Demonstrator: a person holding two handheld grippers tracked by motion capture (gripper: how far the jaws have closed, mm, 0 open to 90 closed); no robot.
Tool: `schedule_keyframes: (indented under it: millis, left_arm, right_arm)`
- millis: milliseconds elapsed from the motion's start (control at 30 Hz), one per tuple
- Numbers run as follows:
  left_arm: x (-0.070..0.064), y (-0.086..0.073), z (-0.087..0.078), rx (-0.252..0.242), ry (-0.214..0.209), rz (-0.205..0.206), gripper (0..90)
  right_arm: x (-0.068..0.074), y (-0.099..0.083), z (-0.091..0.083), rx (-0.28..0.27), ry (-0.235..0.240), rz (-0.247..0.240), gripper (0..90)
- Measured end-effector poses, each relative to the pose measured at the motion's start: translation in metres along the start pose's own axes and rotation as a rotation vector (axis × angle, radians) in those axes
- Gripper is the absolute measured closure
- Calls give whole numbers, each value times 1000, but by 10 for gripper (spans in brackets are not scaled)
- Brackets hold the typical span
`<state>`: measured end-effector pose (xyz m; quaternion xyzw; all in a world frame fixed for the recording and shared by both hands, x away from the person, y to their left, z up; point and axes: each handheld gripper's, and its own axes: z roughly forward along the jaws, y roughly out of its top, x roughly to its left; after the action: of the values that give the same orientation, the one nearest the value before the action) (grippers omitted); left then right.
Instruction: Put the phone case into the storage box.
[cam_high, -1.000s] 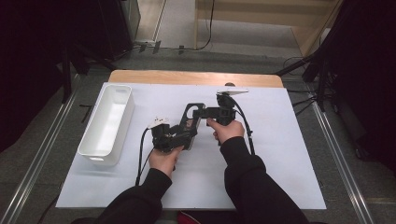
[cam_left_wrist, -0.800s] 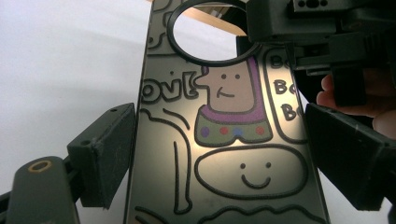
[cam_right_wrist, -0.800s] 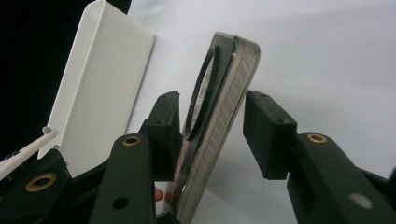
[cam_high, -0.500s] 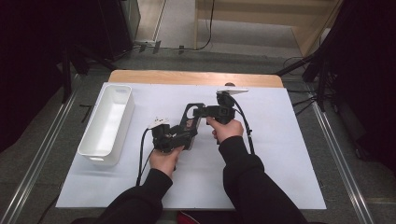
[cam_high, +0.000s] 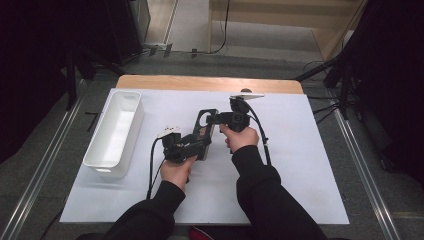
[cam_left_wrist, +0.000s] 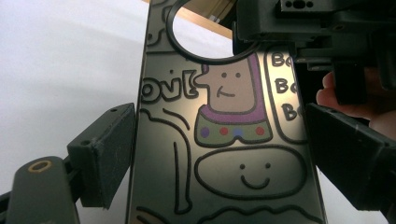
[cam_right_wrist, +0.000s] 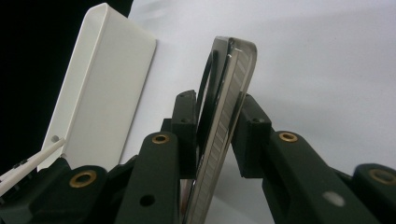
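A flat door hanger (cam_high: 202, 131) printed with cartoon figures and a round hole is held above the white sheet at the table's middle. My right gripper (cam_high: 210, 119) is shut on its hole end. In the right gripper view the hanger (cam_right_wrist: 229, 93) stands edge-on, pinched between the two jaws of the right gripper (cam_right_wrist: 219, 102). My left gripper (cam_high: 201, 146) is at the hanger's near end. In the left gripper view the hanger (cam_left_wrist: 224, 154) lies face-on between the spread jaws of the left gripper (cam_left_wrist: 219, 112), one jaw beside each long edge.
A long white tray (cam_high: 122, 93) stands on the left of the white sheet (cam_high: 300, 165), also seen as the tray (cam_right_wrist: 107, 84) in the right gripper view. A wooden table edge (cam_high: 200, 82) runs along the far side. Dark stands and cables flank the table.
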<state>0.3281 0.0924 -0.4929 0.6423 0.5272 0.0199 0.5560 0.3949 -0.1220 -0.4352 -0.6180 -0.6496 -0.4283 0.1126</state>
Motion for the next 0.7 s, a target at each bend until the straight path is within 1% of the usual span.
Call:
schedule_keyframes:
  millis: [300,400,467,567,700]
  left_arm:
    - [0,1,1,-3,-20,-21,116]
    - [0,1,1,-2,-29,-23,116]
    - [0,1,1,-1,-35,-17,116]
    - [-1,1,2,-3,-45,-24,115]
    - [-1,2,1,-6,-49,-26,115]
  right_arm:
    - [4,3,-3,3,-1,-5,734]
    - [4,3,-4,5,6,-1,745]
    - [6,3,-6,3,13,-6,755]
    - [9,4,-7,4,13,-17,763]
    - [10,5,-8,8,20,-16,768]
